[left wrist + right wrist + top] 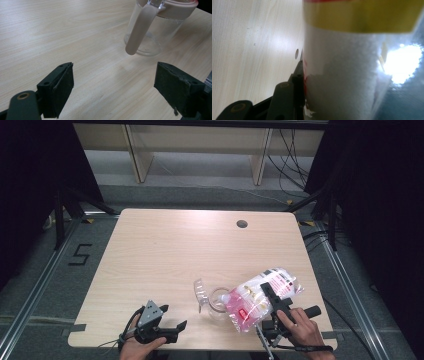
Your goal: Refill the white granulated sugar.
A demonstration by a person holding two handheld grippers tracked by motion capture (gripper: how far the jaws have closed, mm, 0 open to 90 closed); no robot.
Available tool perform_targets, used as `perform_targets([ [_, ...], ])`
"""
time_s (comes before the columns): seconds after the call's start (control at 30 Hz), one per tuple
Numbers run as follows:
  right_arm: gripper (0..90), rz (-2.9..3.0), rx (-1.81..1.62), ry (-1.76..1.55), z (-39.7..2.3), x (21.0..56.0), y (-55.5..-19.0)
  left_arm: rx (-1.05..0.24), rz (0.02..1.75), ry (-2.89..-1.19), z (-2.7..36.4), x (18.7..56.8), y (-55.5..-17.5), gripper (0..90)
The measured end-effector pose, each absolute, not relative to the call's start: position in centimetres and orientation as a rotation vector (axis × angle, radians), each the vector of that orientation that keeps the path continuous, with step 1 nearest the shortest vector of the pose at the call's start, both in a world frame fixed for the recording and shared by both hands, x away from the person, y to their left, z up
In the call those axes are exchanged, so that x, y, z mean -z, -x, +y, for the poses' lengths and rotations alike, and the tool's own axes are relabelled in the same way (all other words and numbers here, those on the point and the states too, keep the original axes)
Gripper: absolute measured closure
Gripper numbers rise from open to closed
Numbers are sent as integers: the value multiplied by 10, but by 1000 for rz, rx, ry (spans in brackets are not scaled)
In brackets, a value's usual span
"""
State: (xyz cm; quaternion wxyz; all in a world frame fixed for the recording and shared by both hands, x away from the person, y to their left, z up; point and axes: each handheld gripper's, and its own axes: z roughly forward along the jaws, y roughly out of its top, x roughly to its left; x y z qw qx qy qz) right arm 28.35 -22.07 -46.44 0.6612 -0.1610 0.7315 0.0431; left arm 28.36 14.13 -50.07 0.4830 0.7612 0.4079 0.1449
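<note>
Right claw (270, 301) clamps the bag (262, 298), tilted mouth-down at the jar (218, 299) near the desk's (165, 250) front edge. Contents could spill past the rim if the soft bag sags or slips. Left claw (170, 317) waits wide and empty nearby; the jar's lid (200, 292) stands open beside the rim.

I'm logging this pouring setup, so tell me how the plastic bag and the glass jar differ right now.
The plastic bag is soft, white with red print, held tilted by the right gripper; the glass jar is rigid, clear, with a pinkish rim and handle, standing upright on the table. The bag looks larger than the jar. Both sit near the table's front right.
</note>
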Motion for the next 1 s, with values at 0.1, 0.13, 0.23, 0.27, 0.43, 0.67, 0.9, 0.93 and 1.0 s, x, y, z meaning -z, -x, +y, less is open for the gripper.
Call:
perform_targets([
  [0.1,560,1663,-111,328,-222,467,-283,-354,986,-1865,142,500,-283,154],
  [0.13,562,1650,-99,375,-220,464,-284,-354,987,-1864,142,500,-283,154],
  [0.23,564,1636,-94,392,-220,463,-285,-352,989,-1867,142,501,-283,154],
  [0.27,564,1630,-90,403,-219,462,-284,-354,987,-1867,142,501,-283,154],
  [0.43,568,1628,-120,369,-221,464,-284,-355,989,-1863,142,500,-283,154],
  [0.67,571,1613,-127,380,-220,462,-285,-355,993,-1855,141,501,-283,154],
  [0.9,575,1625,-113,353,-220,463,-282,-361,982,-1872,143,501,-283,154],
  [0.93,575,1623,-113,352,-220,463,-282,-356,993,-1861,142,501,-283,154],
  [1.0,576,1623,-113,354,-220,462,-282,-355,994,-1854,141,501,-283,154],
])
